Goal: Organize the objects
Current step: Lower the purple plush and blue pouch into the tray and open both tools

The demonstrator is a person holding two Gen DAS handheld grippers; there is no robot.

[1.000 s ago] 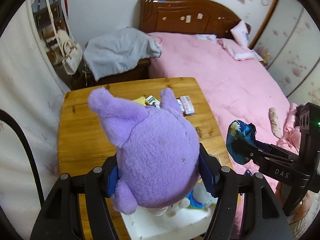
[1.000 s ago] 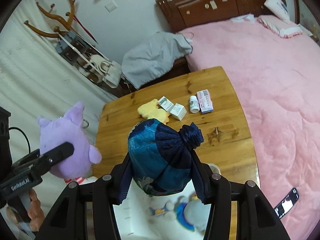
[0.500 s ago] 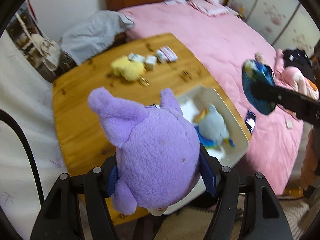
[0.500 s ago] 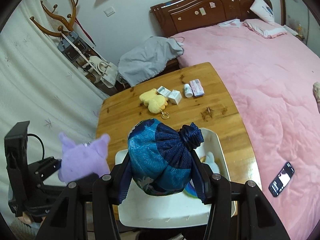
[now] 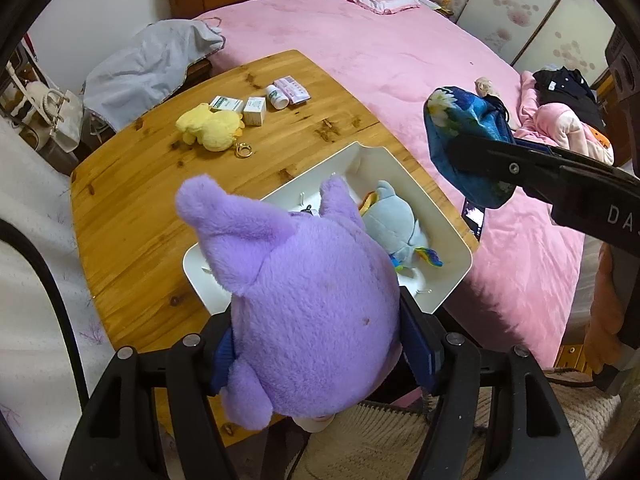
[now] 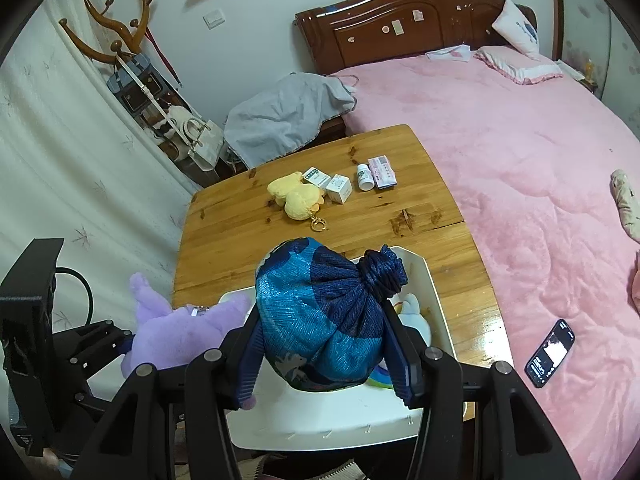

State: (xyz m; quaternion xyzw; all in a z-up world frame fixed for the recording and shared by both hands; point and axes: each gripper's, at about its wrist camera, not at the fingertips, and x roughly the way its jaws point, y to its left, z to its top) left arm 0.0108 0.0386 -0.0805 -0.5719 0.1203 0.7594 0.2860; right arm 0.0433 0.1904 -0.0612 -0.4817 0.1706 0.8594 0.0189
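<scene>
My left gripper (image 5: 320, 356) is shut on a purple plush toy (image 5: 304, 300), held above the near end of a white bin (image 5: 456, 236); the toy also shows in the right wrist view (image 6: 176, 332). My right gripper (image 6: 328, 356) is shut on a blue drawstring pouch (image 6: 320, 316), held above the same bin (image 6: 424, 280); the pouch shows in the left wrist view (image 5: 464, 140) off the table's right edge. A pale blue plush (image 5: 392, 220) lies in the bin. A yellow plush with a keyring (image 6: 298, 196) lies on the wooden table (image 6: 224, 232).
Two small boxes (image 6: 328, 184), a white bottle (image 6: 364, 176) and a pink packet (image 6: 382, 172) sit at the table's far end. A pink bed (image 6: 520, 160) runs along the right with a phone (image 6: 550, 352) on it. A coat rack with bags (image 6: 160, 104) stands far left.
Both grippers have pulled back and up from the table, so the white bin and the far items now show. The right gripper with the pouch has come closer to the bin.
</scene>
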